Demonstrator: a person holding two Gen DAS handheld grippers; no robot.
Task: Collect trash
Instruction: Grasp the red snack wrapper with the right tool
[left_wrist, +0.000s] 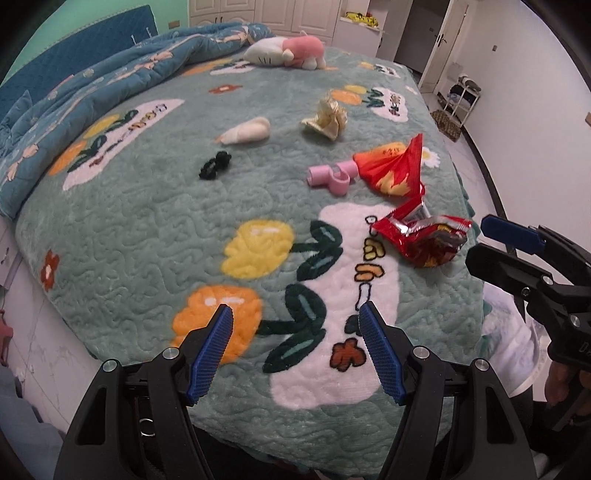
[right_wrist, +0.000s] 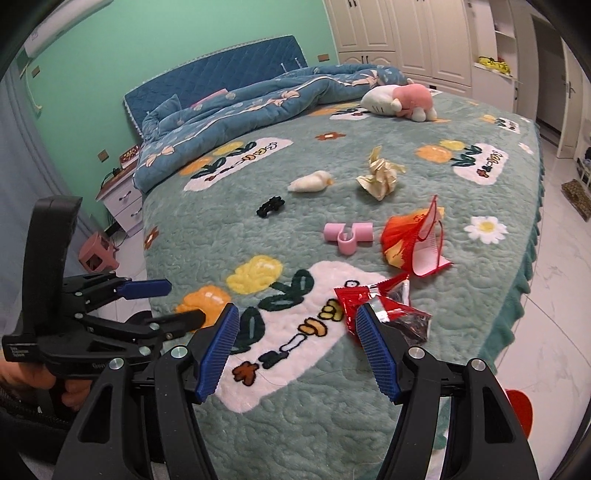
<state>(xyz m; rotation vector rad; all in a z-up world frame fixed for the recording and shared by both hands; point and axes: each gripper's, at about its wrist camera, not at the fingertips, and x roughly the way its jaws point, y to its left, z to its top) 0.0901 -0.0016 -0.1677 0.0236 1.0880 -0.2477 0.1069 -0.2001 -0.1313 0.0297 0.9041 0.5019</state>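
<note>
Lying near the foot edge of the bed (right_wrist: 491, 177), a crumpled red snack bag (right_wrist: 384, 314) is sitting closest to the right tool (right_wrist: 297, 349), whose jaws are standing spread and empty; the left tool (left_wrist: 295, 349) is hovering likewise spread, holding nothing. Beyond it are resting a red-orange wrapper (right_wrist: 410, 240), a crumpled yellow wrapper (right_wrist: 378, 175) and a white wad (right_wrist: 310, 181). The foil bag is probably handling as light, crackly and slippery, so pinching a creased fold seems wiser than a flat face. No bin or bag for the trash is showing in either view; a pink tube piece (right_wrist: 347, 234) and black clip (right_wrist: 270, 206) are lying among the litter
</note>
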